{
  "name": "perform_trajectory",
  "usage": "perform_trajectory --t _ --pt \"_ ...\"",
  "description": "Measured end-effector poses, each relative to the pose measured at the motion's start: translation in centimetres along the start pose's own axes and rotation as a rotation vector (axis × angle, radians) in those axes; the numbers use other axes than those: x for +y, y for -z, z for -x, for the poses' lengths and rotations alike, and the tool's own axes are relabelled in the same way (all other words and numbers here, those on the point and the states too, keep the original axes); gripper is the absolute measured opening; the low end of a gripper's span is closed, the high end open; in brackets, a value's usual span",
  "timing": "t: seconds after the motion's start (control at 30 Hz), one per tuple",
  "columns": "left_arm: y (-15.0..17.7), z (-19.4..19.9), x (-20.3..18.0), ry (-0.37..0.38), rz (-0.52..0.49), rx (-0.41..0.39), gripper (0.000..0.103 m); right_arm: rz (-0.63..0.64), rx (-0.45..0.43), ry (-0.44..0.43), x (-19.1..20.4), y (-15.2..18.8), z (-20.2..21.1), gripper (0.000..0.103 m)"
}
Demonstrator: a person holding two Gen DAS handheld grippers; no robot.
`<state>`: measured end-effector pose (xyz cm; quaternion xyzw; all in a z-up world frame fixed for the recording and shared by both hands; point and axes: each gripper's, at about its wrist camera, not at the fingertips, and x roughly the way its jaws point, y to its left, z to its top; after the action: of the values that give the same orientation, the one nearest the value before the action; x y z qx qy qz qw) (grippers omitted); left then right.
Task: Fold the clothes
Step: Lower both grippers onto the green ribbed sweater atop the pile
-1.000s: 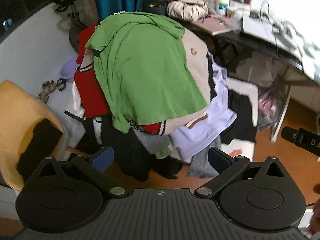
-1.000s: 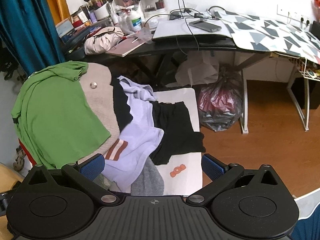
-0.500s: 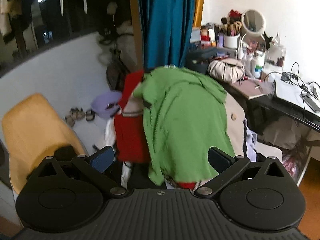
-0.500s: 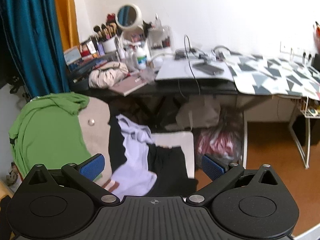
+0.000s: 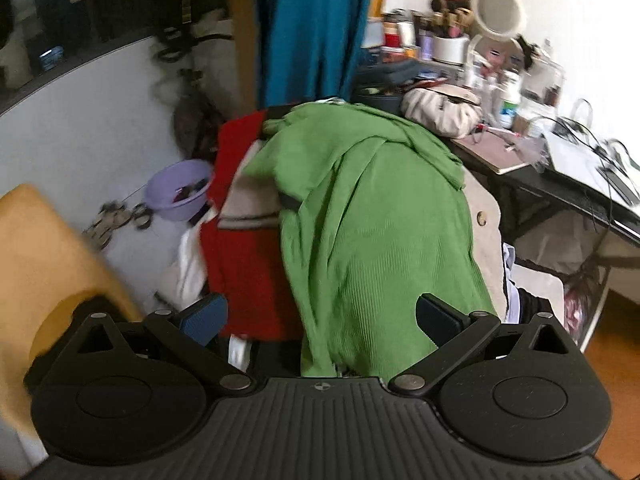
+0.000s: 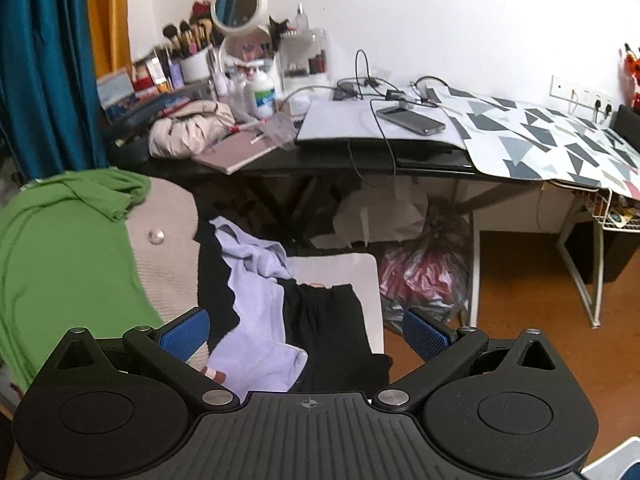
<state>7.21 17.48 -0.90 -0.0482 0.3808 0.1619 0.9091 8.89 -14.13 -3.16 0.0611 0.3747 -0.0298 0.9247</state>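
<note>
A heap of clothes lies over a chair. On top is a green top [image 5: 372, 232], also at the left of the right wrist view [image 6: 60, 248]. Beside it are a red garment [image 5: 244, 264], a beige knit with a button [image 6: 168, 264], a lilac shirt [image 6: 256, 292] and a black garment [image 6: 332, 332]. My left gripper [image 5: 320, 318] is open and empty, just in front of the green top's lower part. My right gripper [image 6: 306, 334] is open and empty, above the lilac and black garments.
A black desk [image 6: 360, 160] crowded with cosmetics, a mirror, a laptop and cables stands behind the heap. A yellow chair [image 5: 36, 248] is at the left, a purple basin [image 5: 176, 188] on the floor. A plastic bag [image 6: 424, 276] lies under the desk, and a white board [image 6: 344, 268] under the clothes.
Both grippers have tilted up and drawn nearer the heap. The left view now faces the green top with the curtain behind; the right view shows more of the desk and wall. Both stay open.
</note>
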Motion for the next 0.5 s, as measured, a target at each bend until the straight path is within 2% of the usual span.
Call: perform_trajectory --t 0.1,0.23,0.3,0.43,0.5 --pt "-2.4 -3.0 1.1 0.026 -0.086 -0.015 0.102 0.028 0.021 0.046 3.2 -1.3 -1.7 0.102" --pt "-6.2 -7.4 2.3 0.047 -0.175 -0.027 0.102 -0.046 0.039 0.033 7.6 -3.6 -3.6 0.102" --pt "-8.0 -9.3 3.2 0.086 -0.2 -0.025 0.102 -0.069 0.047 0.039 9.9 -5.1 -4.5 0.102" --pt "-10.6 -12.5 4.3 0.153 -0.261 -0.018 0.102 -0.105 0.037 0.057 14.3 -7.1 -5.9 0.102" --pt "-11.4 -13.9 4.1 0.152 -0.314 -0.027 0.102 -0.129 0.042 0.062 15.6 -7.6 -6.5 0.102"
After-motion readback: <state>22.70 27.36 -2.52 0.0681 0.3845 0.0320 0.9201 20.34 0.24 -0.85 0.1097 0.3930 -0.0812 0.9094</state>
